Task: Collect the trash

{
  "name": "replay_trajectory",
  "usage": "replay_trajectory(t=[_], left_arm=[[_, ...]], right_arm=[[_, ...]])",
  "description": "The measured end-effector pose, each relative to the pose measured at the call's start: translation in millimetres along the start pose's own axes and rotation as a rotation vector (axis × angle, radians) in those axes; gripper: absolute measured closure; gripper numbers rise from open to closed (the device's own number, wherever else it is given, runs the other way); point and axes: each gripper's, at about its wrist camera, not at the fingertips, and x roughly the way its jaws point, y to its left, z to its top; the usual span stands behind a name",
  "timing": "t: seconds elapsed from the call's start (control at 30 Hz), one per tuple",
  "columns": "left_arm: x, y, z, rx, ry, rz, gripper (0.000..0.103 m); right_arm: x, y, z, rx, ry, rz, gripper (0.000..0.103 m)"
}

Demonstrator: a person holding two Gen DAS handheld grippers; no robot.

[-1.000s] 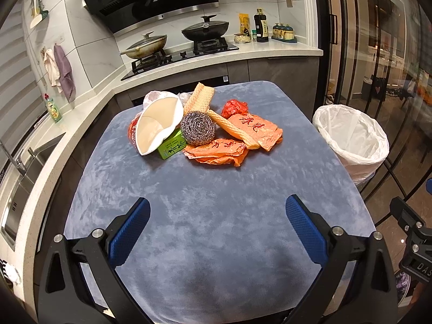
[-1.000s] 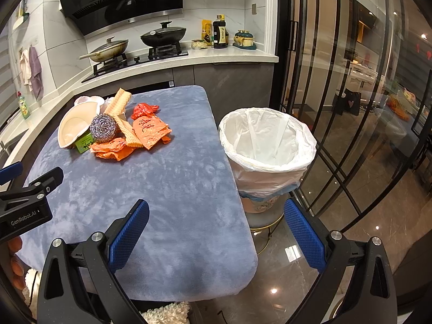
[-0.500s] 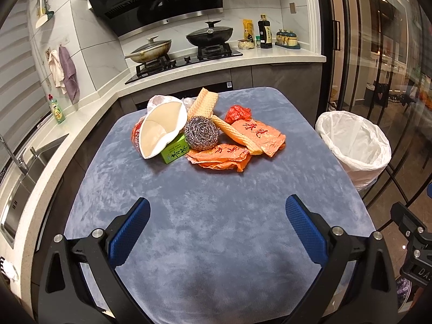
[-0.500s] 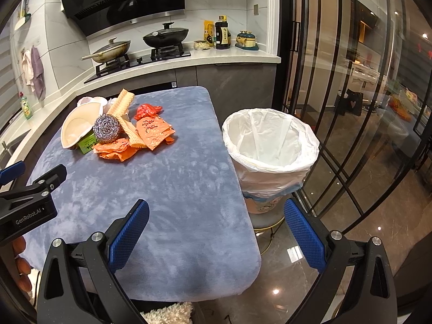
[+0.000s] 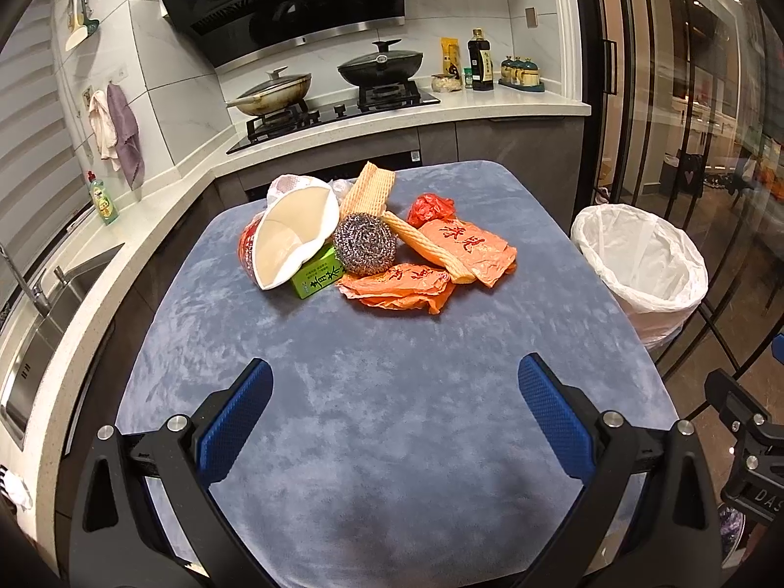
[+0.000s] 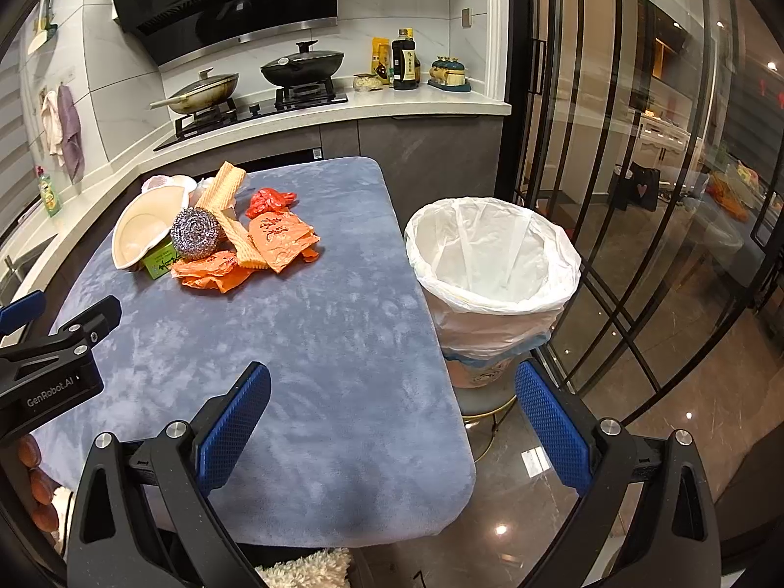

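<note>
Trash pile sits at the far end of the grey-blue surface, same layout as 1 s ago: steel scourer on top in the middle, cream paper bowl tipped on its side left of it, green carton under the bowl's edge, two orange wrappers plus a red crumpled bag to the right. Nothing picked yet. White-lined bin stands off the surface's right edge, nothing visible inside it. Left claw is spread wide and holds nothing; the pile sits lower and larger in its view than before, so it has edged forward. Right claw also gapes wide with nothing held, over the near right corner, slightly advanced too.
</note>
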Motion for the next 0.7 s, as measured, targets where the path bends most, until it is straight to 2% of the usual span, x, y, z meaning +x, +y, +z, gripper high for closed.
replay_trajectory(t=[0.63, 0.67, 0.7], left_arm=[[3.3, -0.6, -0.9, 0.003, 0.026, -0.015, 0.007], [3.6, -0.8, -1.0, 0.004, 0.028, -0.014, 0.007], [3.8, -0.8, -0.8, 0.005, 0.031, -0.015, 0.007]], right_arm=[[-0.3, 0.0, 0.3, 0.001, -0.002, 0.002, 0.007], [-2.3, 4.0, -0.3, -0.031, 0.054, -0.099, 0.007], [-2.3, 4.0, -0.3, -0.031, 0.054, -0.099, 0.007]])
